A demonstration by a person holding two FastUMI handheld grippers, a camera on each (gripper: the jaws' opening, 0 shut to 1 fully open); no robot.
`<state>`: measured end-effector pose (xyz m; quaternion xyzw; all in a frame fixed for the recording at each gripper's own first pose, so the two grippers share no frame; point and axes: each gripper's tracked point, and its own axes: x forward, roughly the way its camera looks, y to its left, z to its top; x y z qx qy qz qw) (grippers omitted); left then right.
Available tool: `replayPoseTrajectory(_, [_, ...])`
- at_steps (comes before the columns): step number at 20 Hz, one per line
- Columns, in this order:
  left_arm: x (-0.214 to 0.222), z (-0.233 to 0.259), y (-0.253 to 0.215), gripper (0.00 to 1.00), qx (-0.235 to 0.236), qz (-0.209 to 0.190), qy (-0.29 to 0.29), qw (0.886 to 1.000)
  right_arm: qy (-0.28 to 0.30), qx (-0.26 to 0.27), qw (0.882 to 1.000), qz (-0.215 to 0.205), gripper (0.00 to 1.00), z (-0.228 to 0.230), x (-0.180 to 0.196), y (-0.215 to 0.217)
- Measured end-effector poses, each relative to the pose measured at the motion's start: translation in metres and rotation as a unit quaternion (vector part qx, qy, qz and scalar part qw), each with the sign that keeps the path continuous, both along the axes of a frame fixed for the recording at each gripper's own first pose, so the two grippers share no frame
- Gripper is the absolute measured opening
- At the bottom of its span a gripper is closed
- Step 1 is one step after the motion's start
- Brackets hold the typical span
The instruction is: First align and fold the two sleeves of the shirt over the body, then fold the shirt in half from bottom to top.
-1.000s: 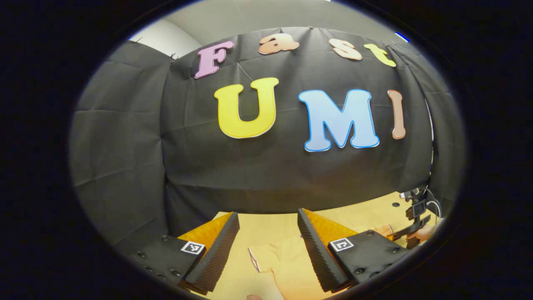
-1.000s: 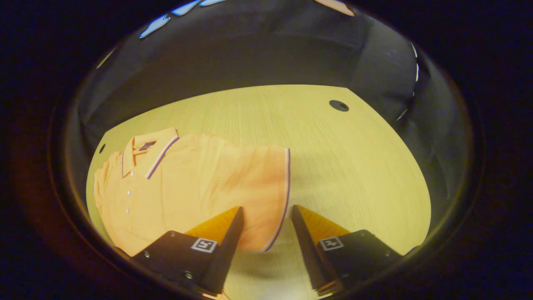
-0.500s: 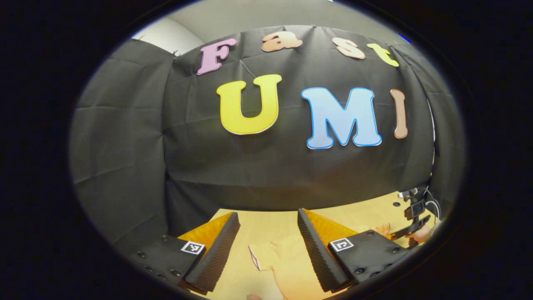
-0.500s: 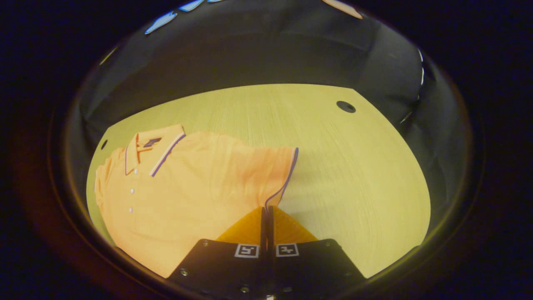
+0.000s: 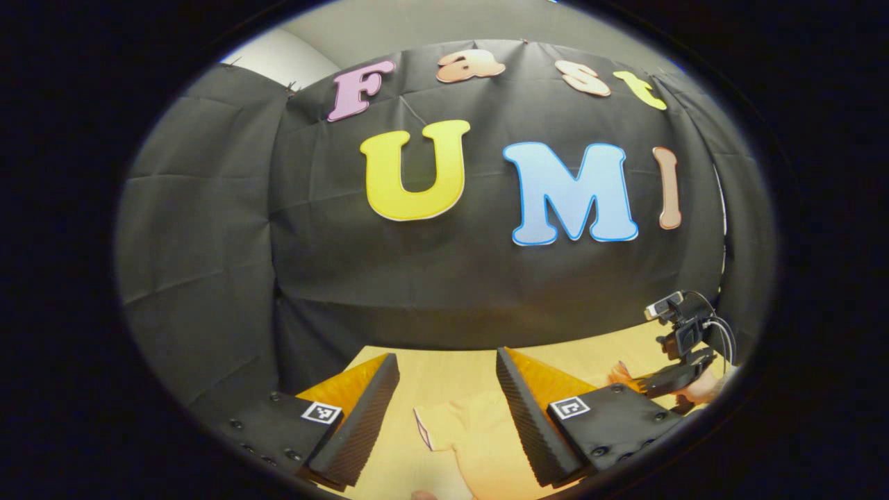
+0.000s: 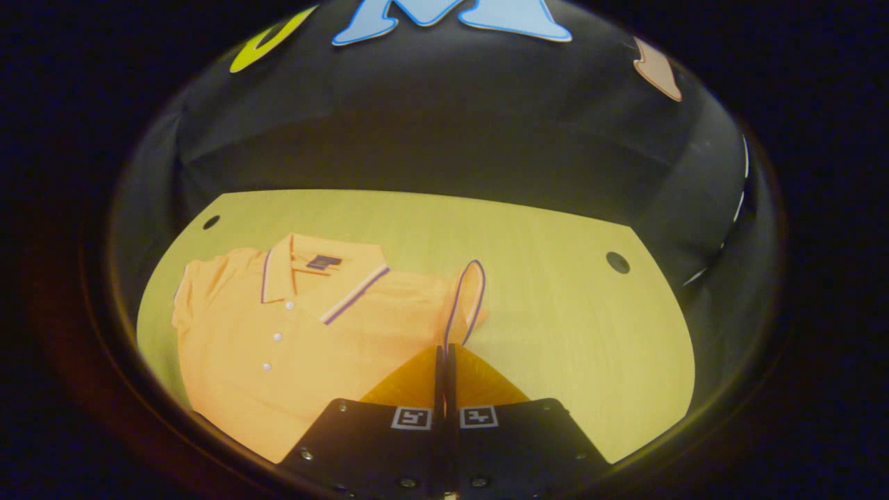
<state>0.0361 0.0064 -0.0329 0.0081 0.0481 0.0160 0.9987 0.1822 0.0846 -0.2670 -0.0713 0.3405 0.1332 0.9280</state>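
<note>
one orange shirt [image 6: 292,347] on the table [image 6: 555,292]; right gripper [image 6: 444,357] pinching one sleeve [image 6: 467,300] (lifted), left gripper [image 5: 444,389] spread

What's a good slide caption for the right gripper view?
Right gripper shut on the shirt sleeve, lifting it off the table.

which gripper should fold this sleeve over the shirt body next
Right. The right gripper is shut on the sleeve cuff, lifted off the table, ready to carry it over the shirt. The left gripper is open, holding nothing.
</note>
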Motion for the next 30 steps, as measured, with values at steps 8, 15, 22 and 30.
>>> replayPoseTrajectory(8, [-0.002,-0.006,0.008,0.94,-0.007,0.011,0.007,1.000,0.030,0.000,0.995,0.092,0.00,-0.019,-0.033,0.080])
replayPoseTrajectory(15, [-0.005,-0.018,0.008,0.94,-0.010,0.013,0.019,1.000,0.046,0.015,0.995,0.087,0.26,-0.015,-0.040,0.086])
replayPoseTrajectory(22, [0.005,-0.060,0.011,0.94,-0.015,0.013,0.052,0.998,-0.020,0.027,0.997,0.077,0.29,0.045,-0.052,0.071])
replayPoseTrajectory(30, [0.050,-0.137,0.028,0.95,-0.026,0.014,0.106,0.994,-0.074,0.084,0.992,0.061,0.28,0.125,-0.111,0.049])
